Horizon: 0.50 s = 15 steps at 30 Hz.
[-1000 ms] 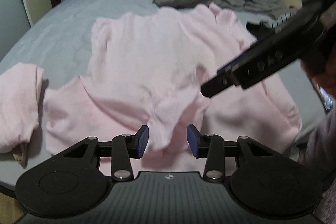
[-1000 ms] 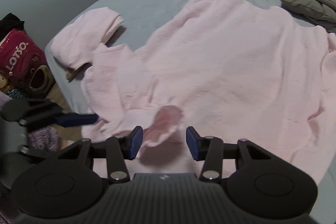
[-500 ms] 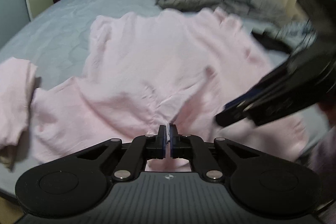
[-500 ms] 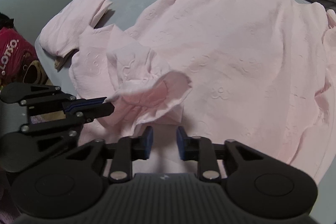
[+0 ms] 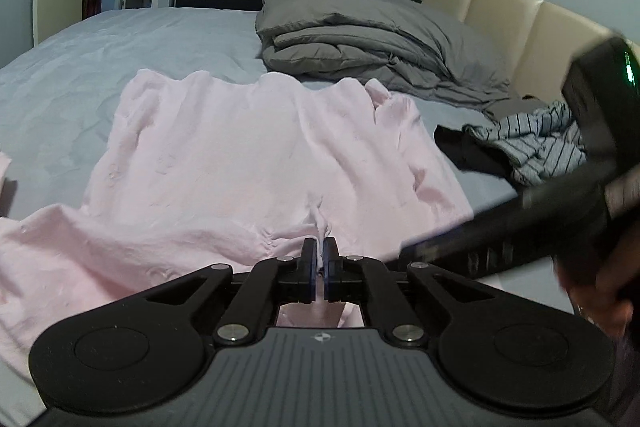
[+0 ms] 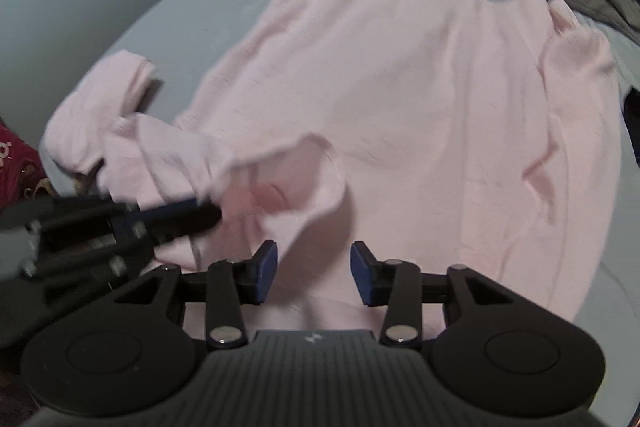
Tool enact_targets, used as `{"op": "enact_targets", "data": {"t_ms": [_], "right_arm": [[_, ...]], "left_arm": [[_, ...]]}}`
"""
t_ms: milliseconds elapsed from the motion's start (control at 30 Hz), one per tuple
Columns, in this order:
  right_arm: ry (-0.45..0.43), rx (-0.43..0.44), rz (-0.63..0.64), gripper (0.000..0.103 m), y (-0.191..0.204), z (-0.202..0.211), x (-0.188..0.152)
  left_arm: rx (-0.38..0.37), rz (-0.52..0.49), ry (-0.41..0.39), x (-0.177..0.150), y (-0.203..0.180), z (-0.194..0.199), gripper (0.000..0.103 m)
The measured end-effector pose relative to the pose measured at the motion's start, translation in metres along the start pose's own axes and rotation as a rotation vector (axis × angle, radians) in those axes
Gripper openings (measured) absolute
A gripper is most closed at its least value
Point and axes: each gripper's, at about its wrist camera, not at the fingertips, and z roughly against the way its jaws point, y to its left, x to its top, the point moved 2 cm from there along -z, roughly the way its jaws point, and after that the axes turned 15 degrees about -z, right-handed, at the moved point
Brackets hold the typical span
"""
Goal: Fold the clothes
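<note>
Since a second ago the left gripper (image 5: pixel 320 259) has gone from spread jaws to a tight pinch on a ridge of the pink sweater (image 5: pixel 248 163), and the fold it holds now stands a little off the bed (image 5: pixel 80 67). The sweater lies spread across the grey sheet, its body running away from both grippers toward the folded grey blanket (image 5: pixel 360 39), with one sleeve (image 6: pixel 100 107) trailing off to the left in the right wrist view.

The right gripper (image 6: pixel 312 273) hangs just over the near edge of the sweater, its jaws opening, and no cloth sits between the blue pads (image 6: pixel 266 269); a raised flap of pink fabric lies just ahead and slightly left of them. That flap seems to be the lifted neck or hem edge, though motion blur makes it hard to say which. The left gripper is the one already on the cloth, so the right one is nearest the free flap and would need to reach forward and left to catch it. A striped garment (image 5: pixel 532 143) lies apart, to the right.
</note>
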Motion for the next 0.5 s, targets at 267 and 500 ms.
{"op": "enact_targets", "data": {"t_ms": [267,500], "right_arm": [[-0.020,-0.029,-0.094,0.044,-0.030,-0.004,0.011],[-0.043,-0.075,-0.125,0.046,-0.050,-0.010,0.032]], "left_arm": [[-0.008,0.011,-0.001,0.020,-0.013,-0.044,0.001],[0.007,-0.064,0.099,0.011,-0.023,-0.073,0.003]]}}
